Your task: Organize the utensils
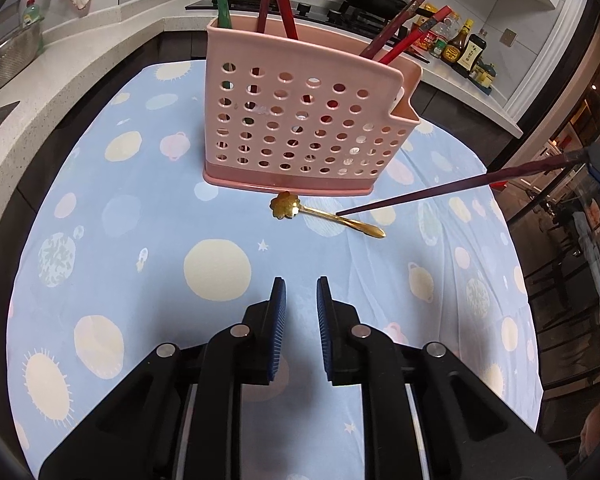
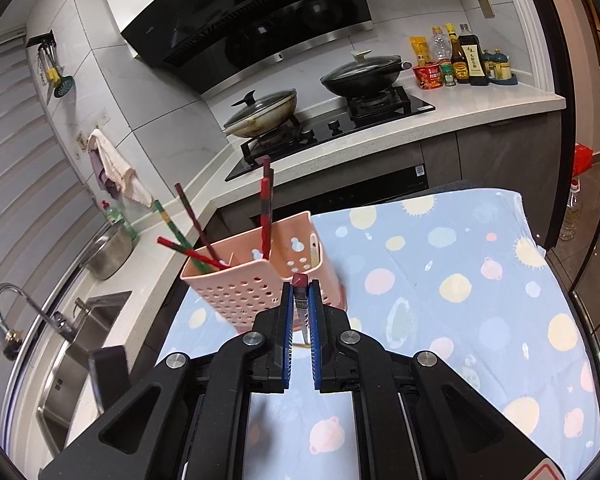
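A pink perforated utensil holder [image 1: 300, 120] stands on the blue patterned tablecloth [image 1: 140, 208], with several red and green chopsticks in it. A gold flower-shaped spoon [image 1: 320, 214] lies on the cloth just in front of it. My left gripper [image 1: 301, 286] is open and empty, low over the cloth, short of the spoon. My right gripper [image 2: 300, 290] is shut on a dark red chopstick [image 2: 300, 300], held above the table near the holder [image 2: 256, 280]. In the left wrist view that chopstick [image 1: 460, 188] slants in from the right, its tip just above the spoon's handle.
A kitchen counter [image 2: 420, 120] wraps behind the table with a stove, two lidded pans [image 2: 260, 114] and sauce bottles [image 2: 460, 60]. A sink [image 2: 72, 344] with a tap and a metal colander [image 2: 108, 252] are on the left. The table edge drops off on the right.
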Demonstrator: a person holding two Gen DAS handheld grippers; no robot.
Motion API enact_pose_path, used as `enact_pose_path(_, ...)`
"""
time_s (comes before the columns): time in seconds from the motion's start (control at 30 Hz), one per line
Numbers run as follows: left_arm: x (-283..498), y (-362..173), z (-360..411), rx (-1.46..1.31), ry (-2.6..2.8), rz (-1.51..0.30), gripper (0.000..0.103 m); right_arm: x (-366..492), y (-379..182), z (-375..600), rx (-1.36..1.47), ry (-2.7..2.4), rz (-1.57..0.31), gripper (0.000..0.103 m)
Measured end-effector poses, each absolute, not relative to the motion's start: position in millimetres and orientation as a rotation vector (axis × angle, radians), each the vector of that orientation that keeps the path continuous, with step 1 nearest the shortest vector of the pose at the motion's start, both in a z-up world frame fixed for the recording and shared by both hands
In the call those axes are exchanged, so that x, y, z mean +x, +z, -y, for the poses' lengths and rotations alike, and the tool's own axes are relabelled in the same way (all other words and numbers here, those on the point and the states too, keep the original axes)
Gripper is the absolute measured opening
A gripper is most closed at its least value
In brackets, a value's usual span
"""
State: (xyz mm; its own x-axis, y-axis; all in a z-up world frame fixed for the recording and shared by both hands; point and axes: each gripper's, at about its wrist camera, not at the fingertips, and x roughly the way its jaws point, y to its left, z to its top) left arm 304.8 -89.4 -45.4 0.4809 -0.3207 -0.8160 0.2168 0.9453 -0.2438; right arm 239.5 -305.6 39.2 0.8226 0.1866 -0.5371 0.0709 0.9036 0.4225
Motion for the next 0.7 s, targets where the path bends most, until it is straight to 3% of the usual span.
enact_pose_path(0.3, 305.3, -52.5, 97.7, -0.112, -0.341, -1.031, 0.018, 220.8, 43.5, 304.6, 0.466, 0.092, -0.615, 0.007)
enact_pose_path(0.4, 307.9, -54.1, 105.3, -0.11, -0.353, -1.028, 0.029, 221.9, 50.6, 311.4, 0.43, 0.044, -0.586, 0.007)
enact_pose_path(0.7, 339.9, -63.8, 146.7, -0.191, -0.348, -1.063, 0.035, 231.4, 59.0, 354.1, 0.412, -0.061, -0.537, 0.007)
